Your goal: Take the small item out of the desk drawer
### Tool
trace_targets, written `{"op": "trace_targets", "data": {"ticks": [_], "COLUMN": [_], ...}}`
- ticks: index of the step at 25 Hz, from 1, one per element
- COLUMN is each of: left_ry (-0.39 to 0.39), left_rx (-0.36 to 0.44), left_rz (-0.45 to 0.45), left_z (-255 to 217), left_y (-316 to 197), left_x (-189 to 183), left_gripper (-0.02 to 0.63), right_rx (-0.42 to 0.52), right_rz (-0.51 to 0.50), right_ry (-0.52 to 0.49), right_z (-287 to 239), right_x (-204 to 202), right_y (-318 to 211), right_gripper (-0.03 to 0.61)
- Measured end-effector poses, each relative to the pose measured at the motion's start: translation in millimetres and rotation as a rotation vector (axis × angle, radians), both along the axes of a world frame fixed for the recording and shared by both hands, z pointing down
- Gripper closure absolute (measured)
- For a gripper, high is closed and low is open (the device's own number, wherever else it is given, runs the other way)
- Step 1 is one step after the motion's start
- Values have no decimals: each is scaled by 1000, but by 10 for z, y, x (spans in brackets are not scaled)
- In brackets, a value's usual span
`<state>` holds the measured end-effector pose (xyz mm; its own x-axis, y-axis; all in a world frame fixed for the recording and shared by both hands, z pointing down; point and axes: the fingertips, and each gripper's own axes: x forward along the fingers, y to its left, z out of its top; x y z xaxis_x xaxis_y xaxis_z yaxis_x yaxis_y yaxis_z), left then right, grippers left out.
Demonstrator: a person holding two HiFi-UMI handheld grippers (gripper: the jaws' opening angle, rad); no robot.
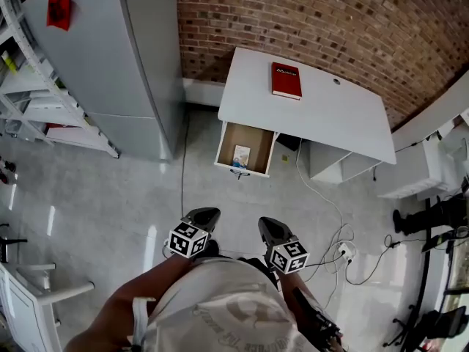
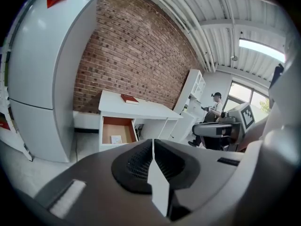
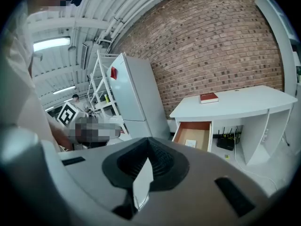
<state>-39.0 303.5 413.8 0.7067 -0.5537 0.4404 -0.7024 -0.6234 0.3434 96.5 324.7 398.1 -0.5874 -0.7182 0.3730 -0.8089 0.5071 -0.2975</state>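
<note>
A brick wall [image 1: 330,20] backs the room, with a grey fridge [image 1: 110,57] at the far left on a pale floor [image 1: 110,196]. The white bench [image 1: 322,116] has its drawer [image 1: 260,149] standing open, probably for access. A red book [image 1: 286,80] lies on the bench. The left gripper [image 1: 209,213] and right gripper [image 1: 270,226] wait near the person, jaws together and empty. The small item [image 1: 241,155] lies flat in the drawer.

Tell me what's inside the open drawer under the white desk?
A small white item lies on the drawer's brown bottom, something blue beside it. The drawer's back is hidden under the desk top.
</note>
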Motion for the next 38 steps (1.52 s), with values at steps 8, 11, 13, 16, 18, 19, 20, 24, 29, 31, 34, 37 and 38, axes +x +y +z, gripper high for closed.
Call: {"op": "trace_targets", "data": {"ticks": [8,11,13,16,18,19,20,24,29,31,34,37,38], "left_ry": [-2,4,10,17,21,22,23,28,33,34,31,28,27], "left_rx": [1,9,12,21,23,22,21,19,7,3,-5,-15,-20], "left_rz": [-4,0,0,-1,-1,0,0,1,-4,-5,-4,-6,-10], "left_z": [18,6,-6,-38,-47,-44,-38,-33,-14,-9,6,21,36], "left_y": [58,22,-8,-61,-86,-96,-106,-134,-119,-108,-90,-54,-44], "left_x": [-62,-63,-74,-98,-115,-127,-145,-225,-304,-331,-343,-334,-340], "left_gripper": [597,597,597,597,597,597,597,597,597,597,597,597,597], "right_rx": [-24,-20,-25,-26,-25,-25,-23,-19,-31,-35,-37,-51,-57], "right_rz": [102,109,111,108,108,110,112,113,115,118,121,118,114], "right_ry": [41,48,54,55,57,59,61,64,70,70,64,55,53], "right_z": [117,90,86,69,57,53,48,24,34,31,19,54,81], "right_x": [175,175,159,124,109,98,82,-6,-67,-84,-101,-100,-100], "right_y": [48,12,0,-29,-50,-61,-74,-111,-88,-81,-82,-69,-66], "right_gripper": [572,572,572,572,574,574,572,572,572,572,572,572,572]}}
